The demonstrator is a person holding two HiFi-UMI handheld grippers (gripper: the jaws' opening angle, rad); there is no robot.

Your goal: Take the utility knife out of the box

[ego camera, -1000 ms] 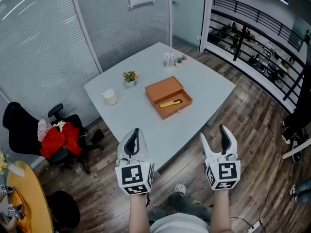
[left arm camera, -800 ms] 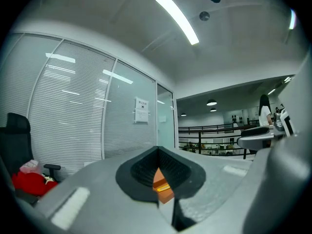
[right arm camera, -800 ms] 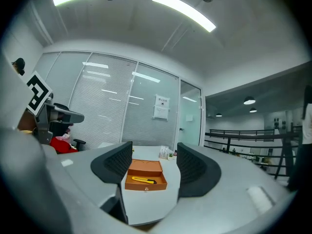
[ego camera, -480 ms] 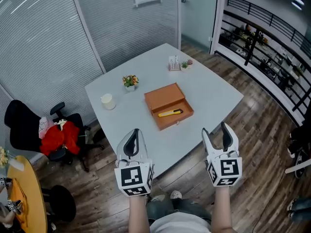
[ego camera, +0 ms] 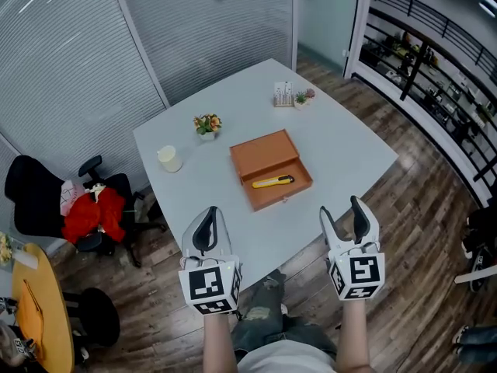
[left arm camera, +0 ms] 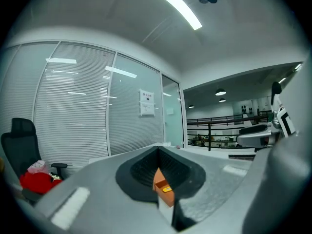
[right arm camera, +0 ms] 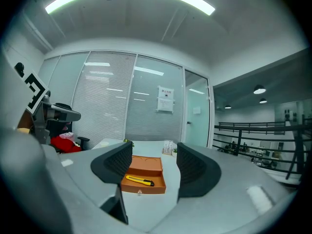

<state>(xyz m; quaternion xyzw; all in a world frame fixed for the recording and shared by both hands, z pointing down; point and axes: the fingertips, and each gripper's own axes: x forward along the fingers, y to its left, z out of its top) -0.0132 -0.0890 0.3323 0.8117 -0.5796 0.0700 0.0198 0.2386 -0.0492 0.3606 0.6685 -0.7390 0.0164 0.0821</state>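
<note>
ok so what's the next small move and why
Probably reach the open right gripper forward toward the yellow utility knife: it lies untouched in the open orange box, the gripper hangs well short of it, and its view frames the knife between the jaws.

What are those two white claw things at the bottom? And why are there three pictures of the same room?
Those are two grabbing tools, and a person holds one in each hand. The picture from above comes from a camera on the person's head, looking down. The other two come from small cameras riding on each tool, looking out between its two jaws.

The left gripper has its jaws together. The right gripper has its jaws apart. Neither one holds anything, and both are on the near side of the table.

On the table sits an open orange box with a yellow utility knife inside, plus a white cup and a little flower pot.
</note>
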